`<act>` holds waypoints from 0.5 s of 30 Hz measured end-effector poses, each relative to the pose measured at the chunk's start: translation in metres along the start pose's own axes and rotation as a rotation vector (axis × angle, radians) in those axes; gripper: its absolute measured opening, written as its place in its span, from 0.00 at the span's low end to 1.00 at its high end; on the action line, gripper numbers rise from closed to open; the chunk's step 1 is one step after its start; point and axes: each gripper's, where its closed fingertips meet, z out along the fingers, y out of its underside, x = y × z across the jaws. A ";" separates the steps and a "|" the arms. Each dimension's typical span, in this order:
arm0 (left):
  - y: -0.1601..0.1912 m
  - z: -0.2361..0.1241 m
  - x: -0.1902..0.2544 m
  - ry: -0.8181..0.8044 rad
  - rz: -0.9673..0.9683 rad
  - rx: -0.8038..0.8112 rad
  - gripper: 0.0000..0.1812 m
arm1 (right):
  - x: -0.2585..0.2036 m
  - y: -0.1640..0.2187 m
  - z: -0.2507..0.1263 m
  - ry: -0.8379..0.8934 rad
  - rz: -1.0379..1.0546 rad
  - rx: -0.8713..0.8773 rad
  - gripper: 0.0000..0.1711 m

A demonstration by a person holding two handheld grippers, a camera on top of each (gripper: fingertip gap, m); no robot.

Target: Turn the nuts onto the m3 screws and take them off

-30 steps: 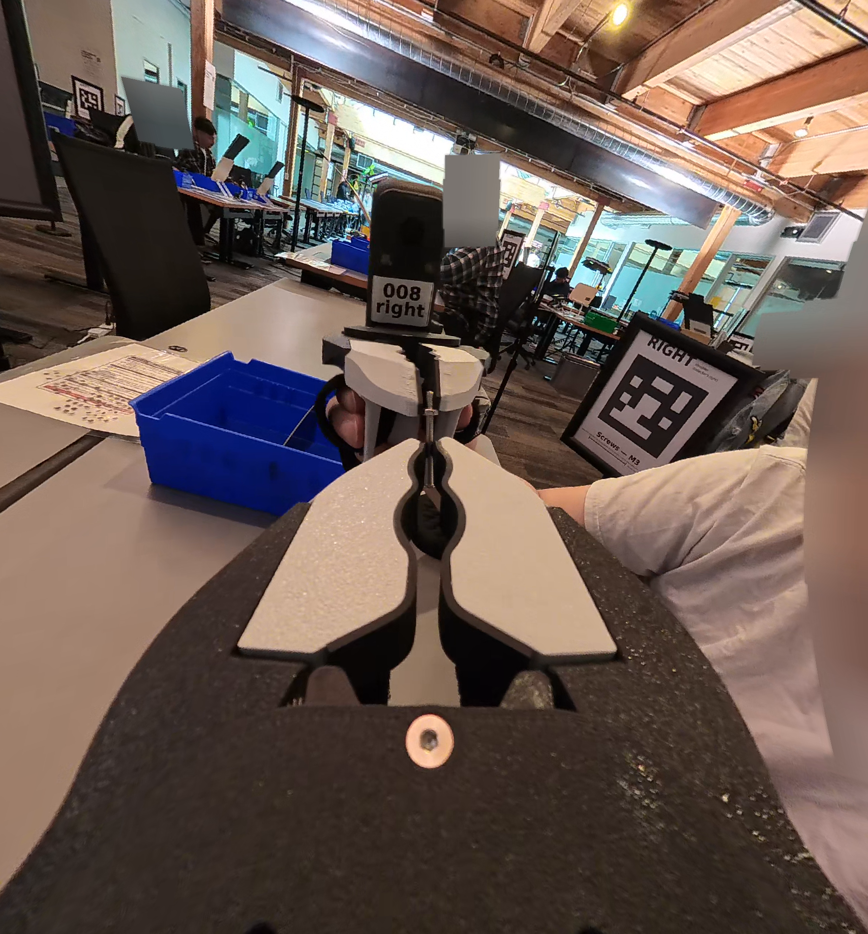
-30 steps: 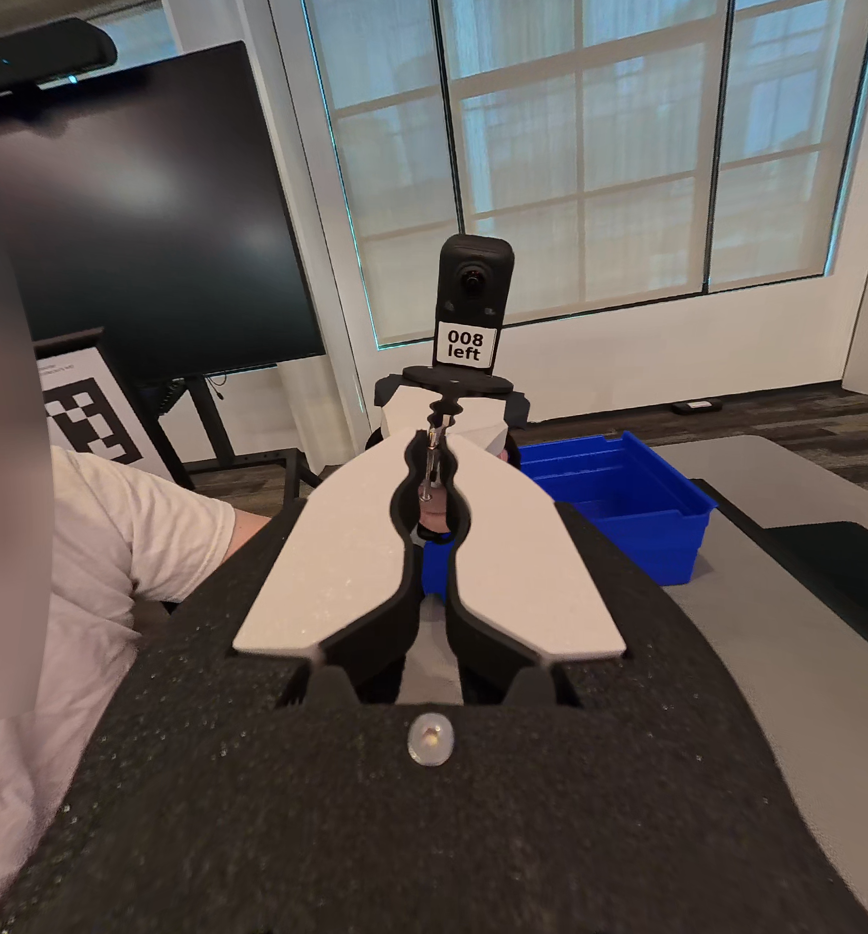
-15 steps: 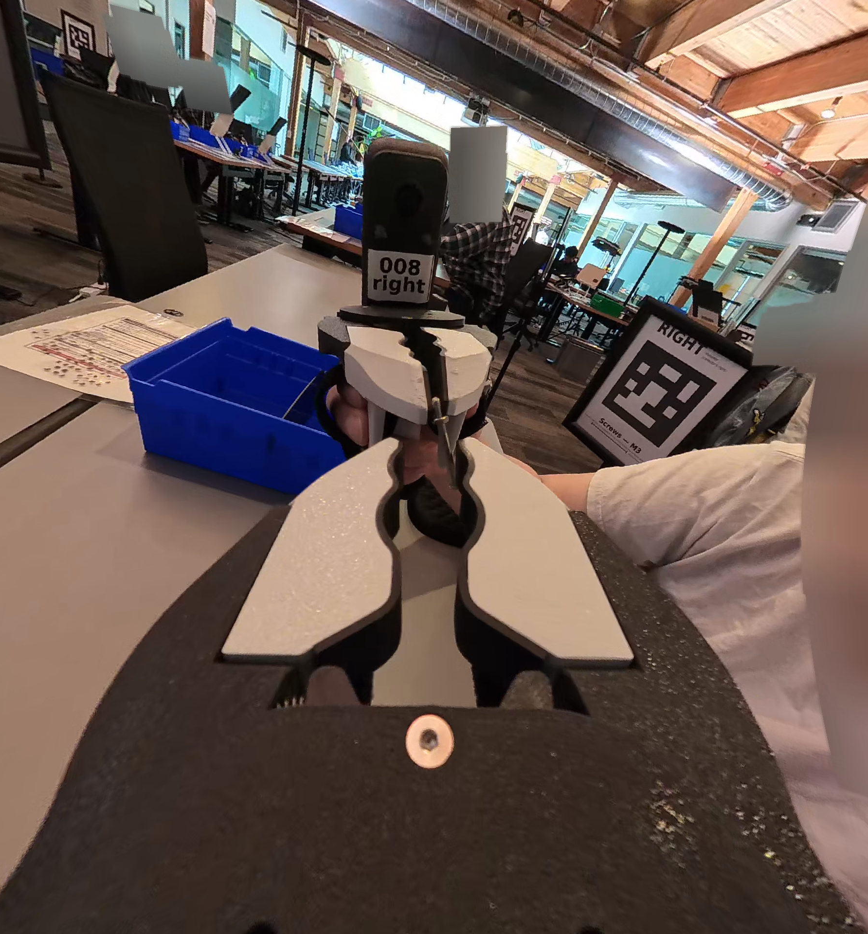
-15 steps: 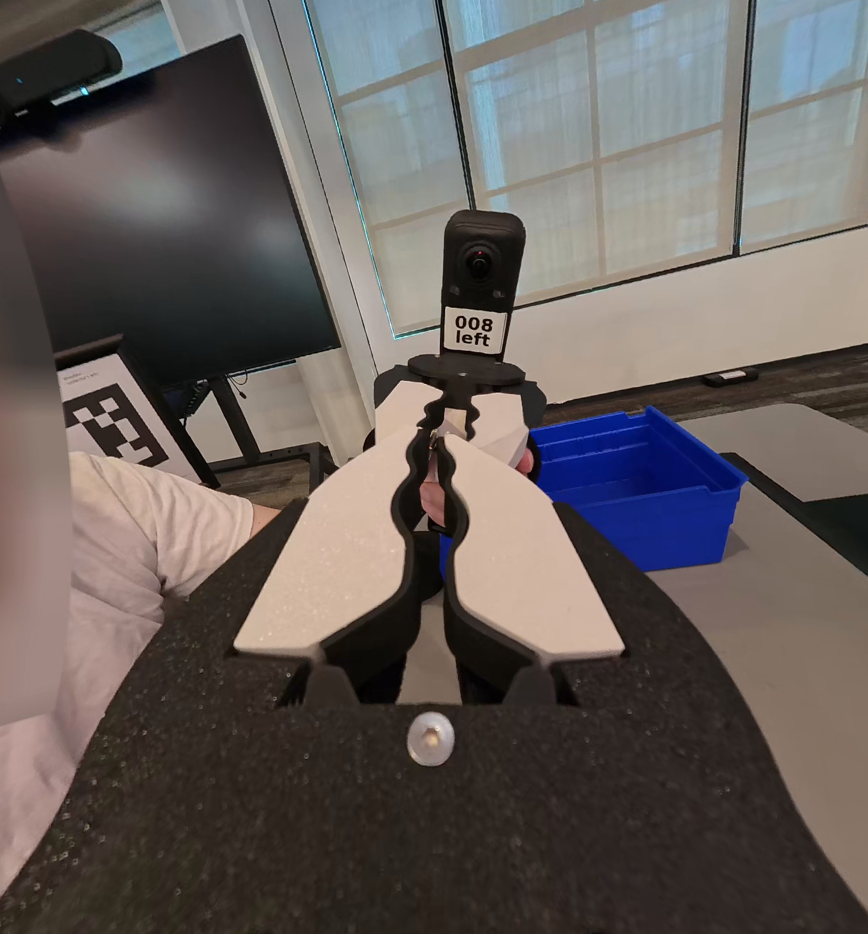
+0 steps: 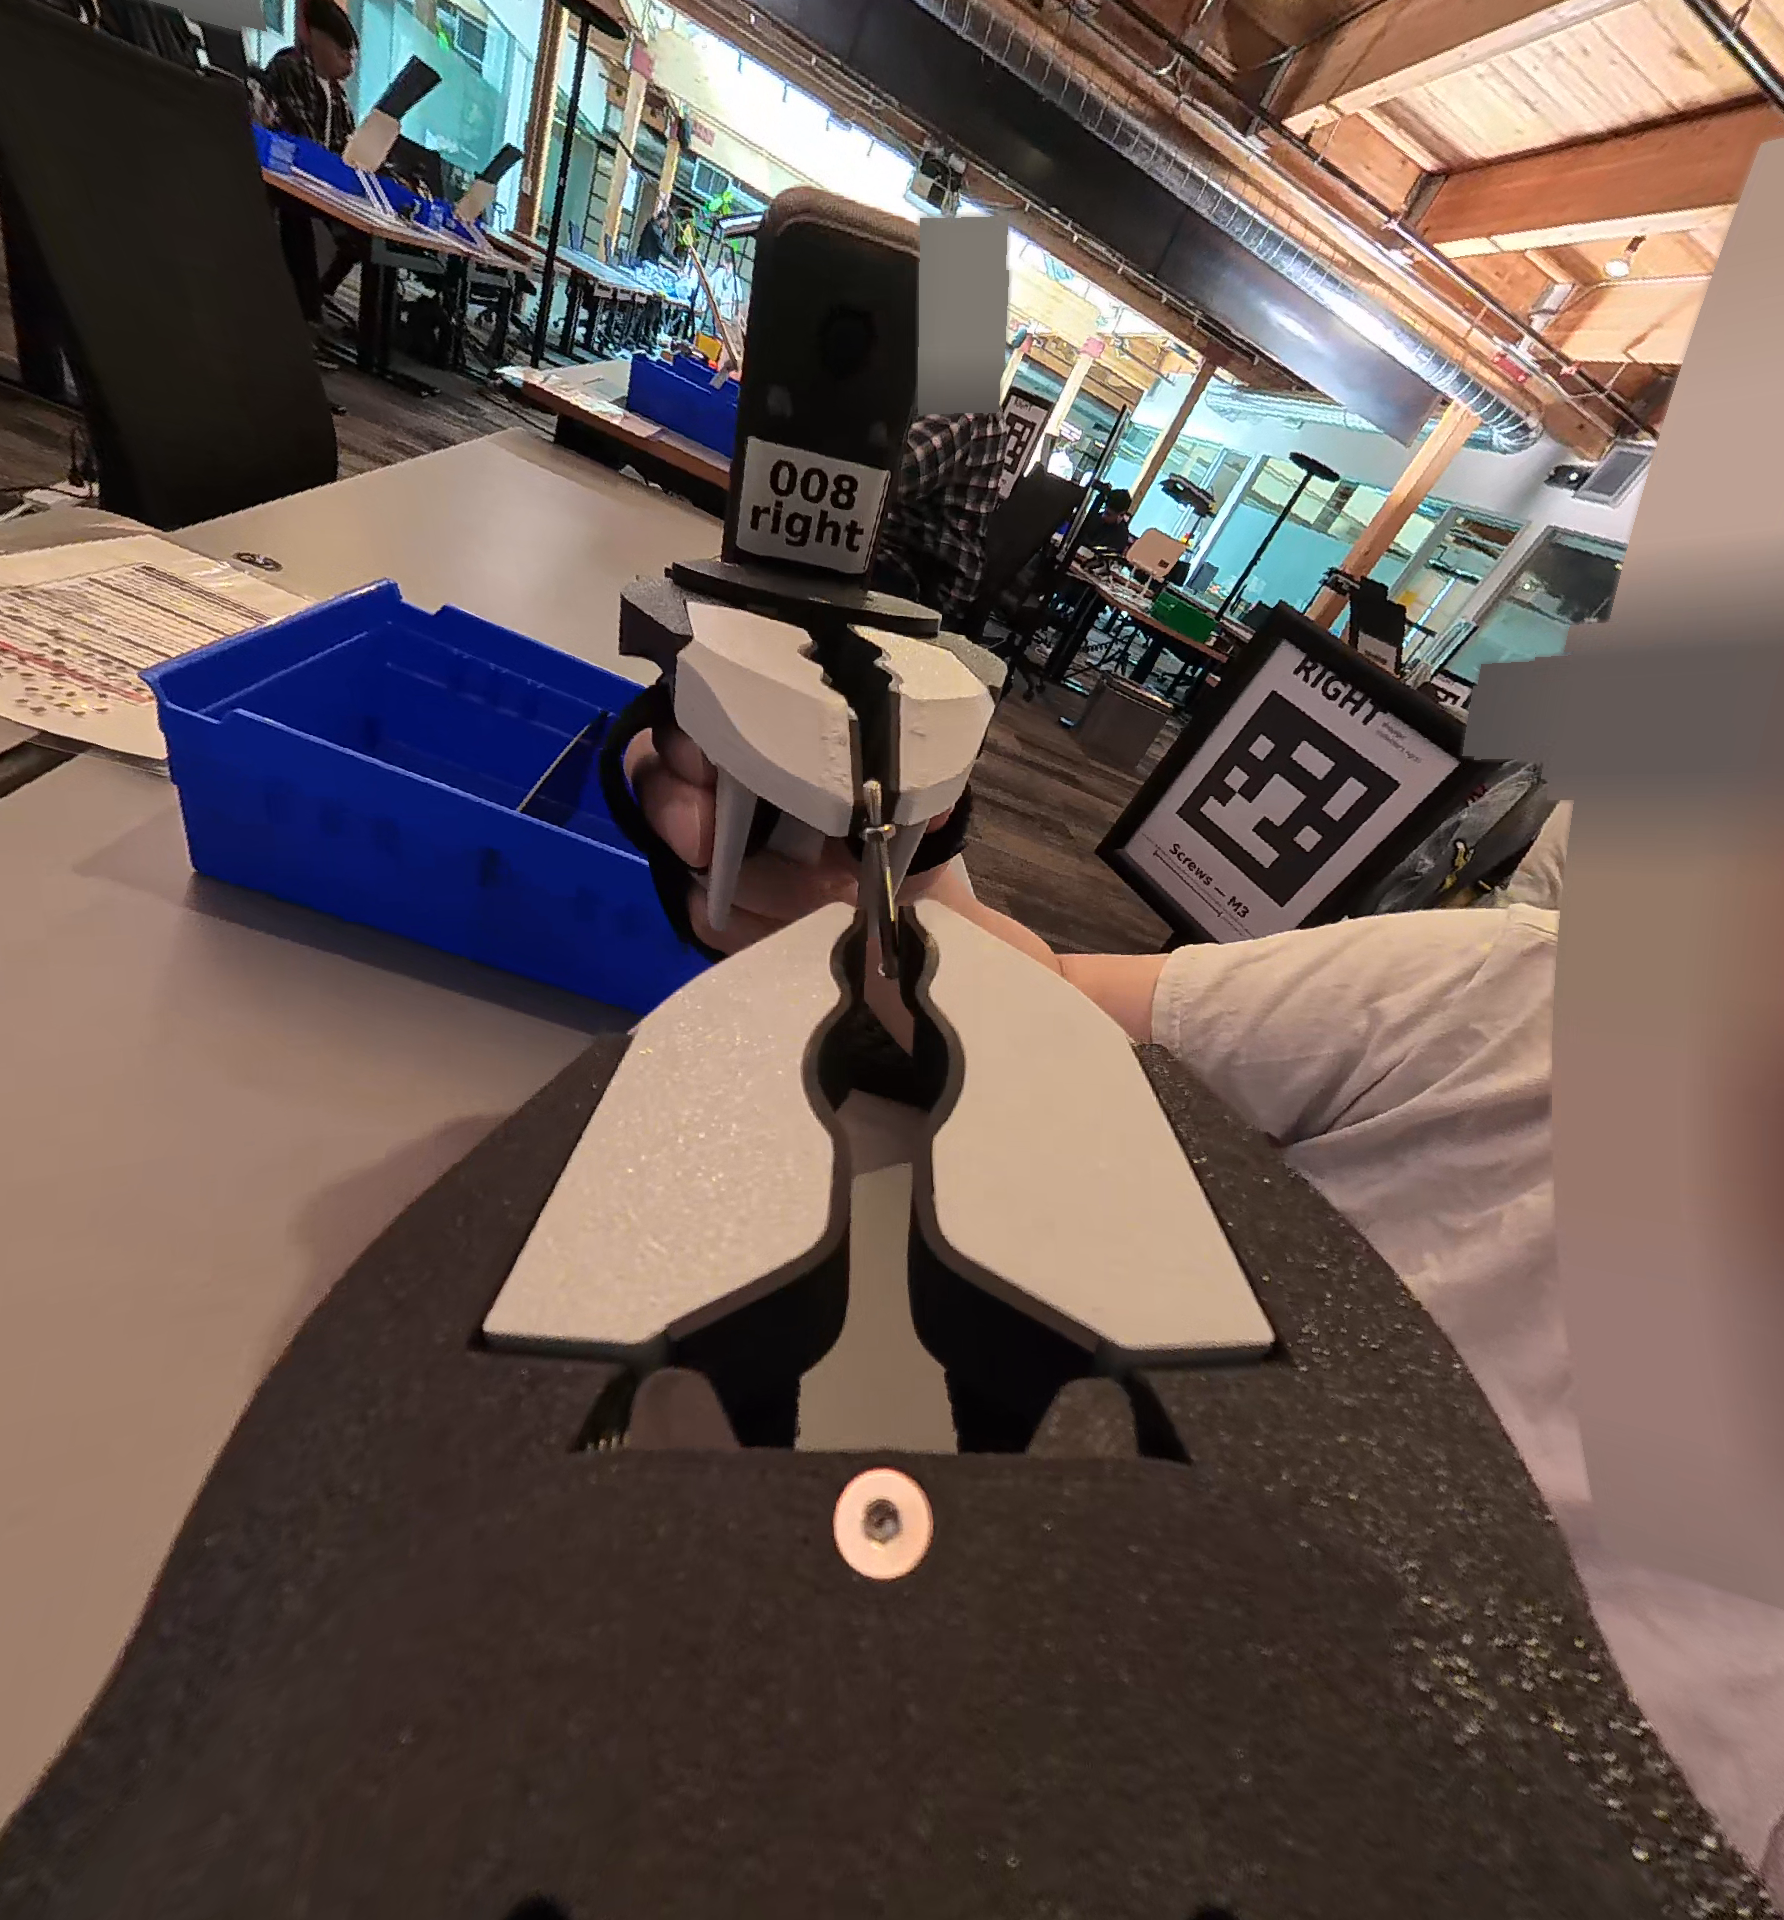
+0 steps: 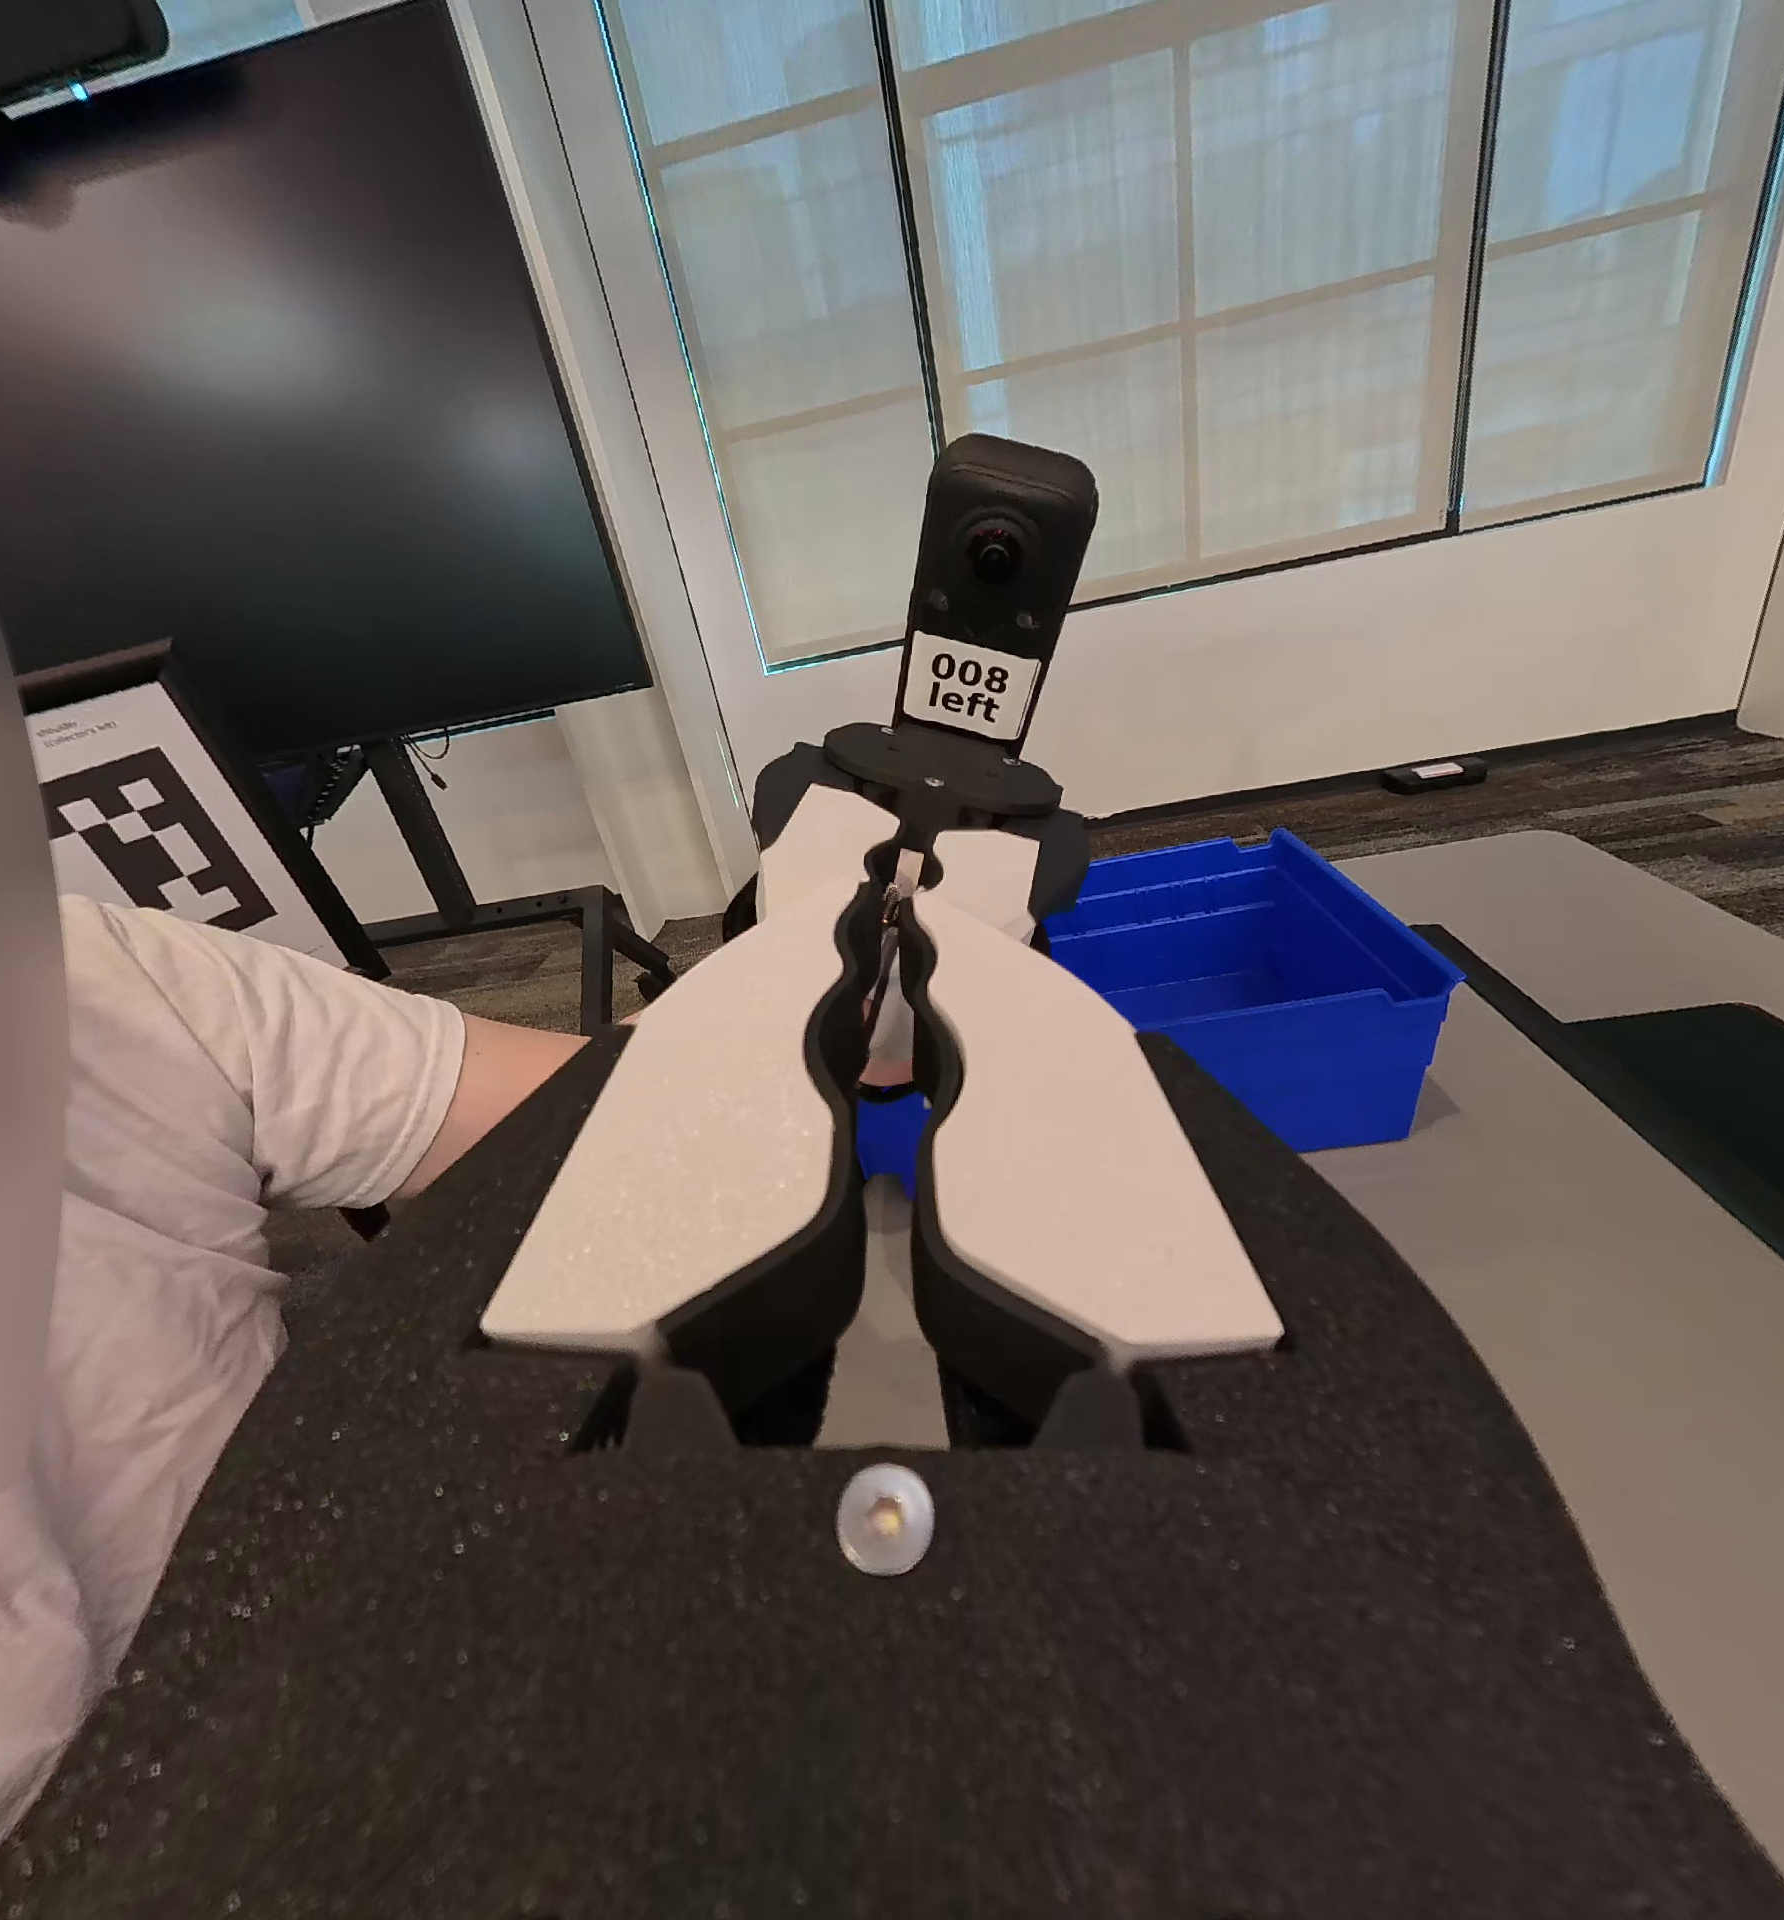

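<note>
A thin silver m3 screw (image 5: 881, 894) spans the gap between my two grippers, which face each other above the table edge. A small nut (image 5: 875, 831) sits on the screw close to the right gripper's tips. My left gripper (image 5: 883, 916) is shut on the screw's near end. My right gripper (image 5: 864, 802) is shut on the head end. In the right wrist view, the right gripper (image 6: 888, 912) pinches the screw (image 6: 886, 925), and the left gripper (image 6: 907, 864) meets it from beyond. Both grippers are held in hands.
A blue bin (image 5: 400, 821) stands on the grey table (image 5: 192, 1091) just behind the grippers; it also shows in the right wrist view (image 6: 1283, 1060). A printed sheet (image 5: 46, 634) lies far left. A framed marker board (image 5: 1293, 790) and the person's sleeve (image 5: 1387, 1039) are on the right. The tips of both grippers are at nearly the same place.
Half a second ago my left gripper stood open around the screw; now it has shut on it again. The right gripper kept hold of the screw throughout.
</note>
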 end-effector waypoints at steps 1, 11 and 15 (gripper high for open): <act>0.001 0.001 0.000 0.003 -0.003 -0.004 0.03 | 0.000 0.000 0.000 0.002 -0.003 0.001 0.02; 0.000 0.002 -0.002 0.028 -0.041 0.019 0.01 | 0.002 -0.001 -0.002 0.011 -0.012 0.001 0.02; -0.007 -0.002 -0.005 -0.016 -0.001 0.059 0.01 | 0.008 -0.008 -0.005 0.081 -0.047 0.011 0.12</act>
